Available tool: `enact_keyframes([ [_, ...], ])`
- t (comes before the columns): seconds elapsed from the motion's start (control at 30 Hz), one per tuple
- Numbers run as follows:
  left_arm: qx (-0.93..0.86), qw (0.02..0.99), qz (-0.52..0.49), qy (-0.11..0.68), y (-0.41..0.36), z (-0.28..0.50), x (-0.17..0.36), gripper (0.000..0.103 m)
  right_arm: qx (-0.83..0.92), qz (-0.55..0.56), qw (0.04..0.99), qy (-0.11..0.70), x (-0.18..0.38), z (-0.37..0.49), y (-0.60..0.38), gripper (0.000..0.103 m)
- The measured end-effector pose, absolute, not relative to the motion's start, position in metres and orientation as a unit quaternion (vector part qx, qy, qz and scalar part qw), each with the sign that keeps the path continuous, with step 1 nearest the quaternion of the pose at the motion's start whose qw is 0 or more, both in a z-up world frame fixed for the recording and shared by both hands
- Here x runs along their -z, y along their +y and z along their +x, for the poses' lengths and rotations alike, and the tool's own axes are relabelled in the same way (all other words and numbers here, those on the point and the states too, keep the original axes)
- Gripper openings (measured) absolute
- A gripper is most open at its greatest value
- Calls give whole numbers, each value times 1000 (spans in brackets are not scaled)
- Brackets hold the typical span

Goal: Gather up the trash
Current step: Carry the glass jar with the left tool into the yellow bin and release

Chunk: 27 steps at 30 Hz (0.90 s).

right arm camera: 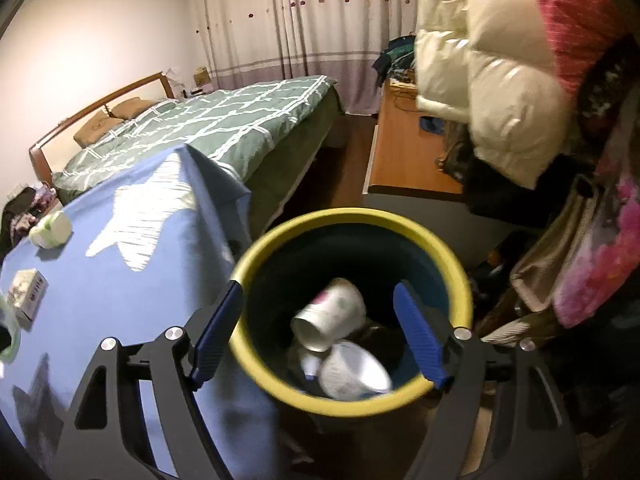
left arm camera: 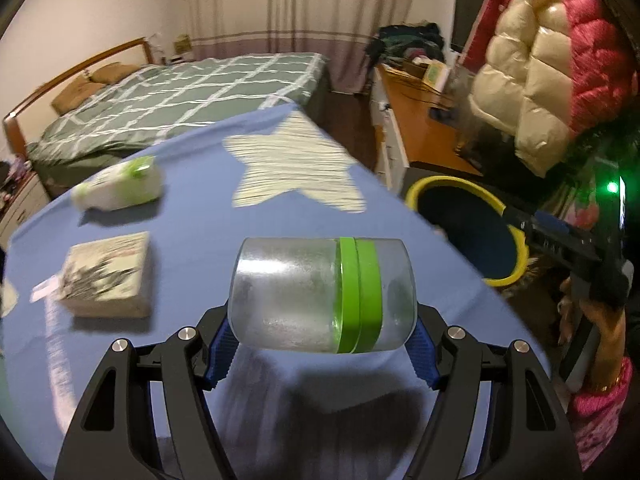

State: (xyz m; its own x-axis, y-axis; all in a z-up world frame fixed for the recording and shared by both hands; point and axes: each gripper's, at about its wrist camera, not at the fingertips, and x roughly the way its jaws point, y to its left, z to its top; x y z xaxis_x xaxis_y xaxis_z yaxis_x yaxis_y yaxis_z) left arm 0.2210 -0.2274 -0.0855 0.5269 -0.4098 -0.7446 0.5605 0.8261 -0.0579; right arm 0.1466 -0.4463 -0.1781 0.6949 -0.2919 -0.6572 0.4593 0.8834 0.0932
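Sideways, the clear jar (left arm camera: 322, 294) sits clamped between the left claw (left arm camera: 322, 350) pads.

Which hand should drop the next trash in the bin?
Left, probably. The left gripper already holds the clear jar with green bands above the table, and the yellow-rimmed bin is close. The right gripper hangs open and empty over the bin.

left wrist: looks forward and down, close over the blue tablecloth (left arm camera: 192, 216), toward the bed (left arm camera: 192, 88) | right wrist: looks down, near, into the yellow-rimmed bin (right arm camera: 352, 216) | shared: tablecloth, bin (left arm camera: 448, 184), bed, curtains (left arm camera: 320, 4)
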Motion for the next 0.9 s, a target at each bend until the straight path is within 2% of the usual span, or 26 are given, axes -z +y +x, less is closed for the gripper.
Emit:
enact_keyframes([
  [0.4, 343, 834, 122, 414, -397, 229, 104, 70, 227, 147, 910, 315, 182, 54, -505, 74],
  [0.73, 343, 820, 143, 435, -493, 234, 131, 70, 247, 172, 900, 314, 191, 21, -536, 75],
  [0.8, 331, 823, 137, 440, -498, 237, 135, 79, 245, 175, 900, 314, 193, 21, -537, 75],
  [0.9, 324, 832, 128, 431, -492, 238, 129, 80, 242, 177, 901, 315, 195, 22, -538, 75],
])
